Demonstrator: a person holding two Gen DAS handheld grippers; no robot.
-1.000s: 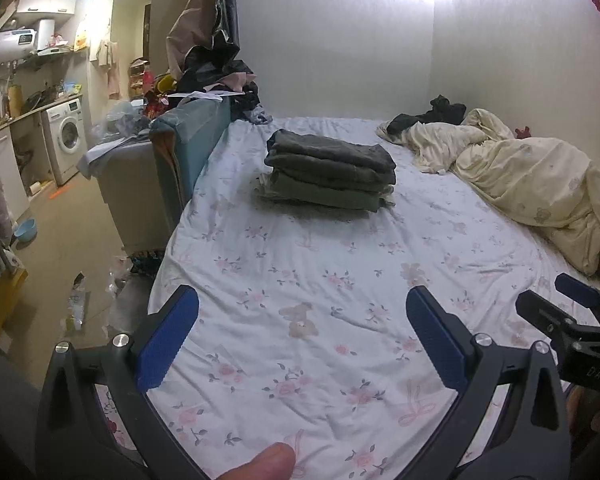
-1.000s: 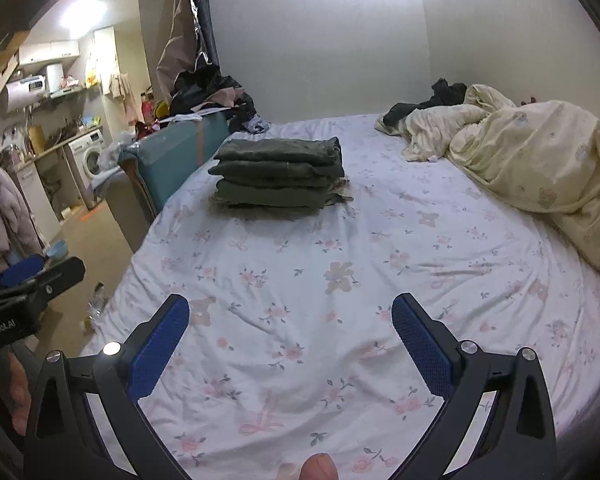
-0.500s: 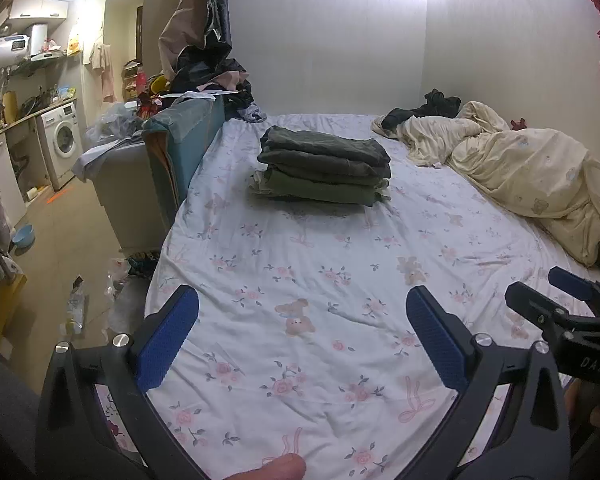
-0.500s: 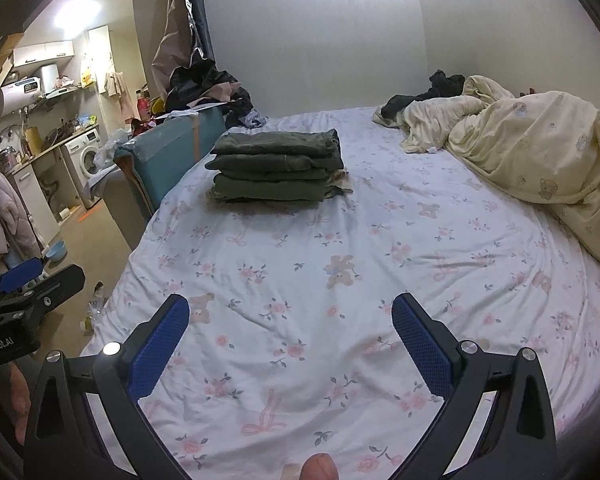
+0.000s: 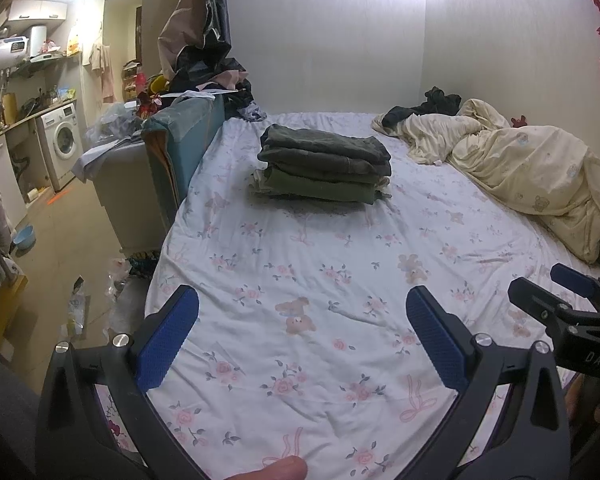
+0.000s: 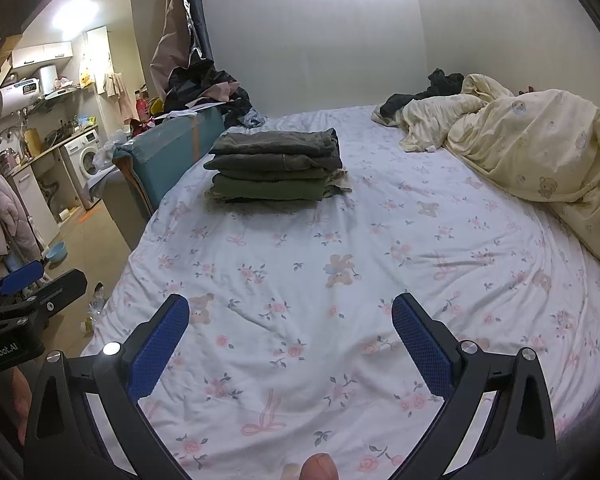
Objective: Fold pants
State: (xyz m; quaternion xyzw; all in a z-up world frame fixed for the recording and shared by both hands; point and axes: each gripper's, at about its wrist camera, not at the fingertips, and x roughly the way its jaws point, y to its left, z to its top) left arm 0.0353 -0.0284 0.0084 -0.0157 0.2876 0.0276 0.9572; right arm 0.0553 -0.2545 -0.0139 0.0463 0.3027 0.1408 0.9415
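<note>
A stack of folded dark green and grey pants [image 5: 324, 168] [image 6: 274, 170] lies on the floral bed sheet [image 5: 340, 272] [image 6: 340, 248] toward the far left of the bed. My left gripper [image 5: 300, 320] hangs open over the near part of the sheet, far short of the stack, nothing between its blue pads. My right gripper [image 6: 290, 322] is open too, empty, above the near sheet. Each gripper shows at the edge of the other's view: the right gripper [image 5: 560, 300] at the right edge, the left gripper [image 6: 32, 284] at the left edge.
A crumpled cream duvet [image 5: 532, 168] [image 6: 540, 152] fills the bed's right side, with dark clothes [image 5: 424, 108] behind it. A teal-covered piece of furniture [image 5: 180, 140] piled with clothing stands by the bed's left edge. Floor with litter, a washing machine [image 5: 62, 140] and a blue bowl [image 5: 24, 236] lie left.
Both grippers have drawn back slightly and tilted, so the pants stack sits a bit lower and farther in view. Both stay open and empty.
</note>
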